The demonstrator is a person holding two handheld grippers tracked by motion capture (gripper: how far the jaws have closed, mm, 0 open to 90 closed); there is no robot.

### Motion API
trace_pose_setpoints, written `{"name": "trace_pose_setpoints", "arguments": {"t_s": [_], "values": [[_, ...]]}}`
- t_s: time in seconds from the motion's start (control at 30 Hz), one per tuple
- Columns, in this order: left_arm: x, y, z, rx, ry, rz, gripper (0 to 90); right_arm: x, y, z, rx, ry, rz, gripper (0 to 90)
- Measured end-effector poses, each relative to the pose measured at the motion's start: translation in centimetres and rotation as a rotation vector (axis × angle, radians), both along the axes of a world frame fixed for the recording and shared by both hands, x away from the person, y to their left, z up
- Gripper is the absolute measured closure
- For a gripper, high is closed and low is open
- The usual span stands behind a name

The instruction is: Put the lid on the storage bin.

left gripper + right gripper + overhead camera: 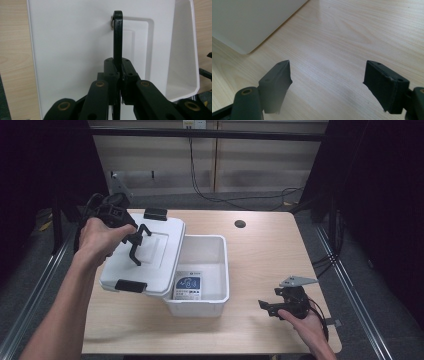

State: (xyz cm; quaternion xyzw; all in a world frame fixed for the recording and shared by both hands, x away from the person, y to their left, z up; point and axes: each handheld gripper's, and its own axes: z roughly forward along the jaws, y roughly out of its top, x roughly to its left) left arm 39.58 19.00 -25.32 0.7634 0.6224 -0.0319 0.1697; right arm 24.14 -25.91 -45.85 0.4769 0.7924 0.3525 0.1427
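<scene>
A white plastic box (226, 270) stands at the table's middle, and a blue and white packet (189, 286) lies inside it. Its white lid (160, 262) sits askew over the box's left part, leaving the right part uncovered. My left gripper (134, 236) is shut on the lid's black handle (136, 251), which stands up from the lid's top. In the left gripper view the handle (117, 37) runs up from between the closed jaws over the lid (70, 50). My right gripper (272, 307) rests open on the table at the front right, nothing between its fingers (275, 80).
Black latches sit on the lid's far end (155, 213) and near end (130, 286). The wooden table (270, 255) has a round cable hole (240, 224) near its back edge. A white corner of the box (249, 20) lies ahead and left of the right gripper.
</scene>
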Motion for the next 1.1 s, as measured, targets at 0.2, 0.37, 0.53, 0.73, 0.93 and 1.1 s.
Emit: {"name": "trace_pose_setpoints", "arguments": {"t_s": [0.2,0.37,0.53,0.73,0.93,1.1], "values": [[0.1,-1.4,0.2,-0.007,0.002,0.011,85.3,0.0,0.0,0.0,-0.003,0.002,0.004,21.1],[0.2,-2.1,0.1,-0.014,0.008,0.019,85.3,0.0,0.1,0.0,-0.005,0.003,0.003,21.1],[0.3,-3.5,-0.3,-0.007,0.019,0.034,85.3,0.0,0.1,0.0,-0.006,0.002,0.005,21.1],[0.2,-5.4,-0.7,0.001,0.016,0.055,85.2,0.0,0.1,0.0,-0.008,0.005,0.004,21.1],[0.3,-6.5,-1.0,-0.021,0.026,0.074,85.3,-0.1,0.2,0.0,-0.011,0.001,0.013,21.2],[0.2,-7.3,-1.5,-0.024,0.035,0.097,85.2,0.0,0.1,0.0,-0.01,0.0,0.014,21.2]]}}
